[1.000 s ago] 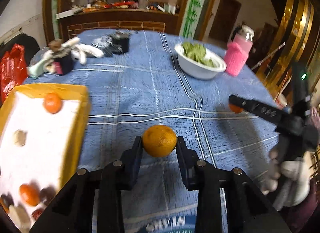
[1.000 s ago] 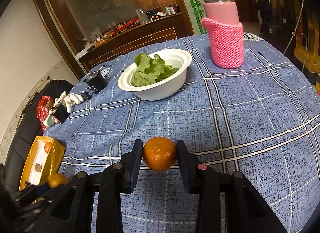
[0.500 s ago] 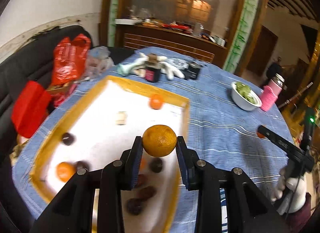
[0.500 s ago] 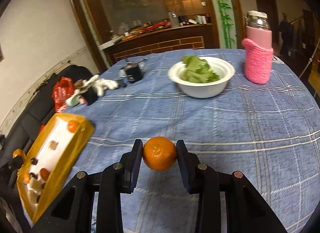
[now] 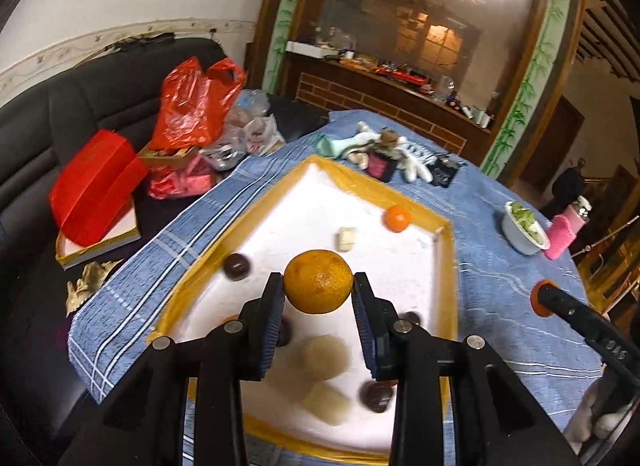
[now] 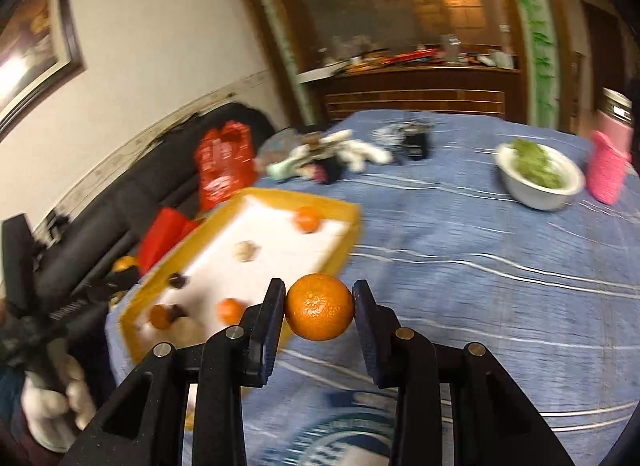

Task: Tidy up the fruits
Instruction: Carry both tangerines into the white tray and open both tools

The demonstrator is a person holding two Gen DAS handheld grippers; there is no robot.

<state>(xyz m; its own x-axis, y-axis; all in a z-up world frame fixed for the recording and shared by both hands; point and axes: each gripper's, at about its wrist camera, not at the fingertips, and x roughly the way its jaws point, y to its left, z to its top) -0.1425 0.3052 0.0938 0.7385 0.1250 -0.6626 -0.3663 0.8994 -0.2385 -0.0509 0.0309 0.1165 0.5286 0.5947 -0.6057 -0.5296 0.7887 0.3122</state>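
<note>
My left gripper [image 5: 318, 286] is shut on a yellow-orange mandarin [image 5: 318, 280] and holds it above the white tray with a yellow rim [image 5: 447, 254]. The tray holds a small orange [image 5: 397, 217], dark round fruits [image 5: 236, 266] and pale ones [image 5: 346, 238]. My right gripper [image 6: 319, 308] is shut on a deeper orange mandarin [image 6: 319, 306], held over the blue checked tablecloth right of the tray [image 6: 344, 225]. In the left wrist view the right gripper [image 5: 538, 300] shows at the right edge with its mandarin.
A white bowl of greens [image 6: 540, 175] and a pink-sleeved bottle [image 6: 610, 163] stand at the far right. Gloves and small dark items [image 5: 384, 153] lie beyond the tray. A black sofa with red bags [image 5: 192, 105] borders the table's left.
Both grippers have swung left with their mandarins. The left one now hangs over the middle of the tray; the right one has come nearer the tray's right side.
</note>
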